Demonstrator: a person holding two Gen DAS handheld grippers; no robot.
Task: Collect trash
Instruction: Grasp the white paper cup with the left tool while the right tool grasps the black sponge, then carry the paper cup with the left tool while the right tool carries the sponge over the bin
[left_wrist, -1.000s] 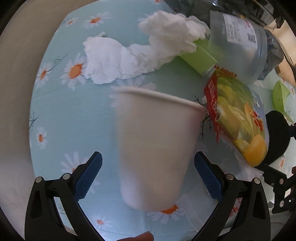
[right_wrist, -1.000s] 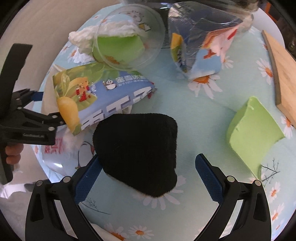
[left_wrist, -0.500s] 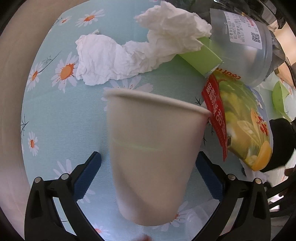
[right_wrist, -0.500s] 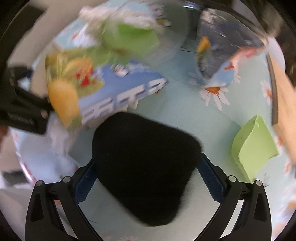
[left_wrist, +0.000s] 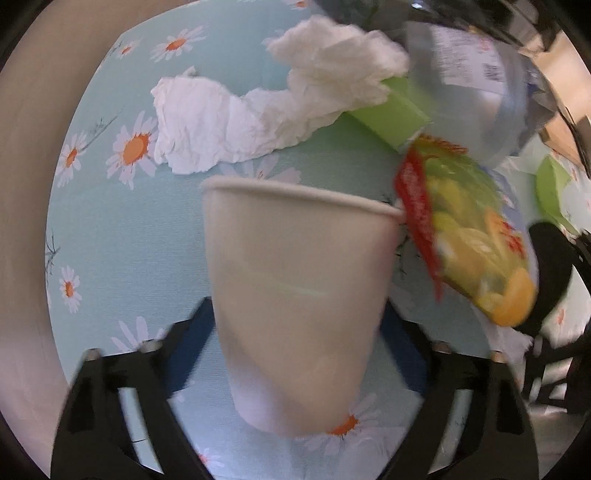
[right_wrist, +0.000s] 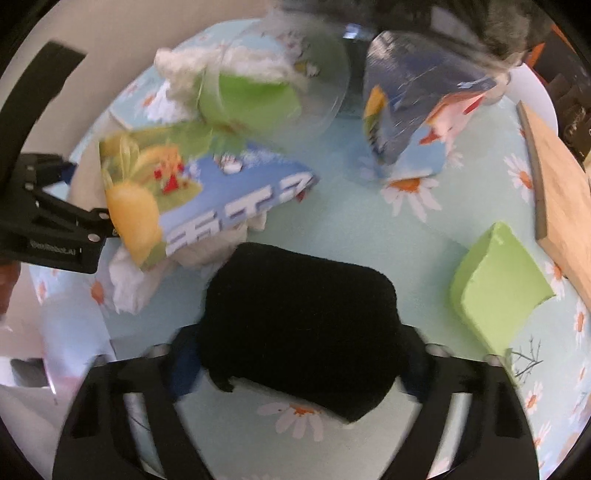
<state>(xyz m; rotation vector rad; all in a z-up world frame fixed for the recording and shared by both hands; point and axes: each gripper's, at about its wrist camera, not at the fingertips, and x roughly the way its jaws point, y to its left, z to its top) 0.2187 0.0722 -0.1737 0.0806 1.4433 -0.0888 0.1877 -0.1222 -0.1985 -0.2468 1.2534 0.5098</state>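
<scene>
My left tongs (left_wrist: 299, 332) are closing around the paper cup (left_wrist: 295, 295) beside the snack bag (left_wrist: 465, 240); right tongs (right_wrist: 295, 354) closing on the black pad (right_wrist: 299, 325) (contact blurred, probably not yet). Squeeze gently.

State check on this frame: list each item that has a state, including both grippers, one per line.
Left gripper: closing, fingers at the cup's sides.
Paper cup: upright, rim open.
Right gripper: closing around the black sponge.
Black sponge: lying on the cloth.
Tissue: crumpled.
Snack bag: lying flat.
Clear plastic cup: tipped over.
</scene>
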